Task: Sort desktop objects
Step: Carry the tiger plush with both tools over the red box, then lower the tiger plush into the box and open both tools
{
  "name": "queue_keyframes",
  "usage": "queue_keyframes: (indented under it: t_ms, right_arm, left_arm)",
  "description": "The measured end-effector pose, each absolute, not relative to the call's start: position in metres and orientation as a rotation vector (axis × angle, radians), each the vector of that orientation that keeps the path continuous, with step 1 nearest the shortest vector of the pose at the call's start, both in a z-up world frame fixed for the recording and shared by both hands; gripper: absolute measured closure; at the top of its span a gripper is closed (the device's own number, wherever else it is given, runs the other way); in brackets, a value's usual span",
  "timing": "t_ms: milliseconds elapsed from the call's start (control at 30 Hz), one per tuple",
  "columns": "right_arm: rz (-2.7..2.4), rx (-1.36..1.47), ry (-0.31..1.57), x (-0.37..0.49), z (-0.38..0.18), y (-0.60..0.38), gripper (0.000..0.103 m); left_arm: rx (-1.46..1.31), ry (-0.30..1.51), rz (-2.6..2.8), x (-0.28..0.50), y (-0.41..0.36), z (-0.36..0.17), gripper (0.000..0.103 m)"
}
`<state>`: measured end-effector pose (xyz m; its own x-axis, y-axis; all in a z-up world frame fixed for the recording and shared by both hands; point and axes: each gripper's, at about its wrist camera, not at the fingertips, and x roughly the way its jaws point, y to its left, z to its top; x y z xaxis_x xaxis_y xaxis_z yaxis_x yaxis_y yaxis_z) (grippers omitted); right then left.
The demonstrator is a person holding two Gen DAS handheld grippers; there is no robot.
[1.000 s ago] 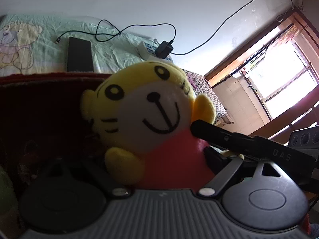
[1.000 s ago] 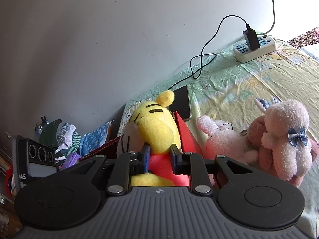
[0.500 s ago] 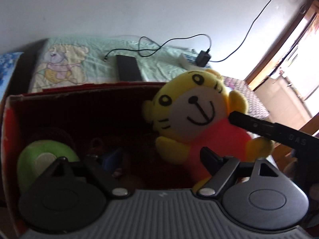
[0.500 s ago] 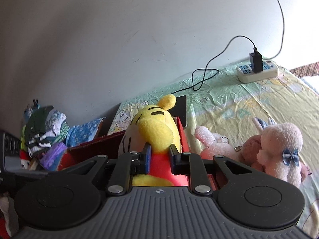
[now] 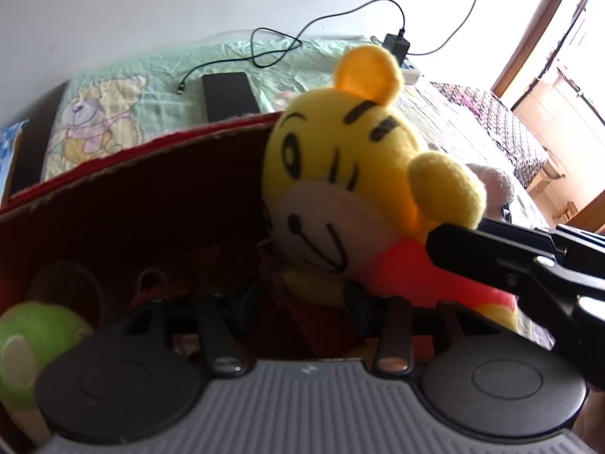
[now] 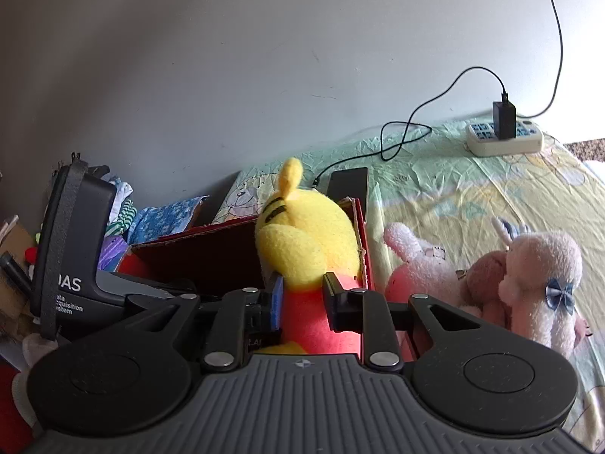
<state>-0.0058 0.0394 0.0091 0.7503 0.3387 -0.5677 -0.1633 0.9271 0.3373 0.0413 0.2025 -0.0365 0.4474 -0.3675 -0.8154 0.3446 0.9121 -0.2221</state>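
here we pinch the yellow tiger plush (image 6: 306, 242) with our right gripper (image 6: 302, 299), its two fingers pressed into the red body of the toy from either side. the toy hangs tilted over the far right corner of the red box (image 6: 196, 249), its head leaning toward the box's inside and one ear standing above the far wall. in the left wrist view the same plush (image 5: 355, 189) fills the middle, face turned down and left, with the black finger of our right gripper (image 5: 491, 261) across its red shirt. our left gripper (image 5: 302, 302) sits low over the box (image 5: 132, 196) with its fingers spread and nothing between them. a green round toy (image 5: 34, 336) lies in the near left of the box. beyond the far wall a phone (image 5: 228, 94) rests on the pale green sheet (image 6: 472, 196). right of the box two pink plush animals (image 6: 491, 276) lie together on the sheet, and a power strip (image 6: 504, 138) sits far right.
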Motion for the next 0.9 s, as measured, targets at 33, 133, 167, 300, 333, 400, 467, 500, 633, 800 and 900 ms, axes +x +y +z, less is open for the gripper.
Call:
queue_keyframes:
  t_ms: [33,133,167,300,333,400,467,500,633,800,900]
  right_arm:
    - [0.272,0.298,0.684,-0.003,0.005,0.038,0.077]
    - [0.274,0.332,0.705,0.003,-0.002,0.036,0.077]
    - [0.273,0.33,0.711,0.005,-0.005,0.037,0.077]
    - [0.28,0.344,0.73,0.009,-0.012,0.037,0.078]
    - [0.281,0.354,0.734,0.009,-0.014,0.036,0.078]
    - [0.287,0.372,0.743,0.011,-0.015,0.034,0.078]
    - [0.289,0.369,0.75,0.012,-0.014,0.034,0.078]
    - [0.287,0.364,0.754,0.012,-0.014,0.034,0.078]
    - [0.269,0.328,0.768,0.012,-0.009,0.038,0.078]
    - [0.234,0.305,0.789,0.013,-0.003,0.036,0.068]
    - [0.227,0.283,0.794,0.011,0.0,0.038,0.068]
  left_arm:
    - [-0.026,1.031,-0.439,0.044,0.201,-0.039,0.058]
    - [-0.042,1.095,-0.421,0.052,0.2,-0.046,0.058]
    - [-0.044,1.115,-0.411,0.054,0.2,-0.048,0.058]
    - [-0.066,1.155,-0.382,0.058,0.204,-0.052,0.058]
    - [-0.067,1.159,-0.372,0.058,0.205,-0.052,0.057]
    - [-0.061,1.162,-0.348,0.058,0.206,-0.051,0.052]
    - [-0.054,1.153,-0.333,0.056,0.208,-0.05,0.049]
    - [-0.051,1.148,-0.328,0.054,0.209,-0.049,0.048]
    - [-0.045,1.14,-0.311,0.049,0.213,-0.045,0.044]
    - [-0.023,1.111,-0.279,0.043,0.217,-0.039,0.029]
    - [-0.018,1.089,-0.264,0.039,0.219,-0.033,0.026]
